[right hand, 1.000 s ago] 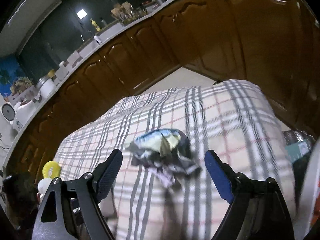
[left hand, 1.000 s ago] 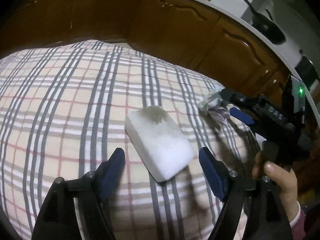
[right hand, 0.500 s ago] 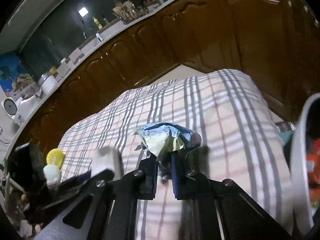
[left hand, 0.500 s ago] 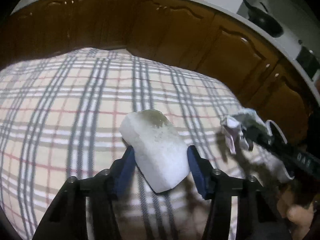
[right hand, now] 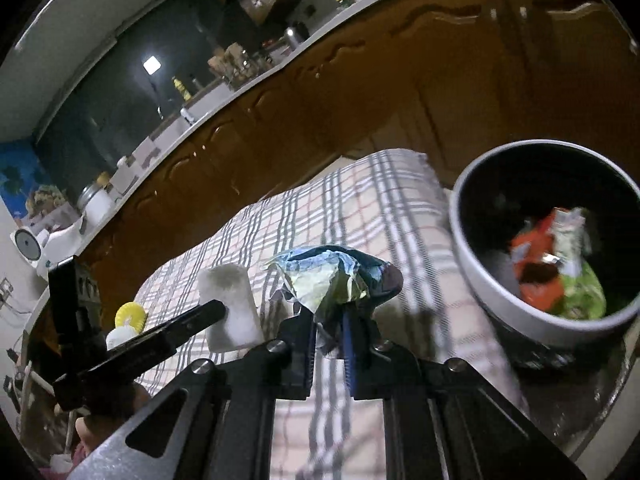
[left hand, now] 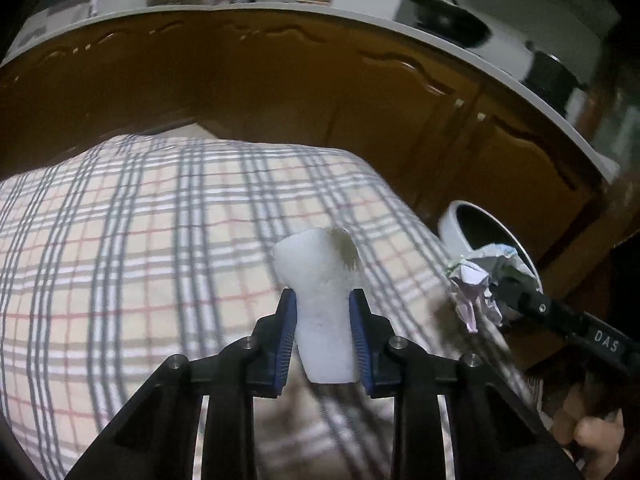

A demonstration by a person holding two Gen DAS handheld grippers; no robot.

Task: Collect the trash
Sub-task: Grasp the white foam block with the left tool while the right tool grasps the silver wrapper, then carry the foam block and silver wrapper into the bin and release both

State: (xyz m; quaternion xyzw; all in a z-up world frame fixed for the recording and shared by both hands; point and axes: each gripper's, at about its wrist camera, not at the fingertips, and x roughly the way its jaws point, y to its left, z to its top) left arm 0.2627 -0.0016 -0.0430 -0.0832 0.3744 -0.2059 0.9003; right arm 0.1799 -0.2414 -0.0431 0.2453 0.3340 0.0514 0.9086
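Both tongs are clamped on trash above the plaid tablecloth. A white foam block is squeezed in the left gripper, whose jaws have just been closing. A crumpled wrapper is pinched in the right gripper. At right, orange and green wrappers are seen inside the white-rimmed bin.

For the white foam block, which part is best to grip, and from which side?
Grip the white foam block across its narrow width at the near end, approaching along its length, as the left hand-held gripper does. Its jaws have just been closing and now pinch its flat long sides. The stained far end stays free.
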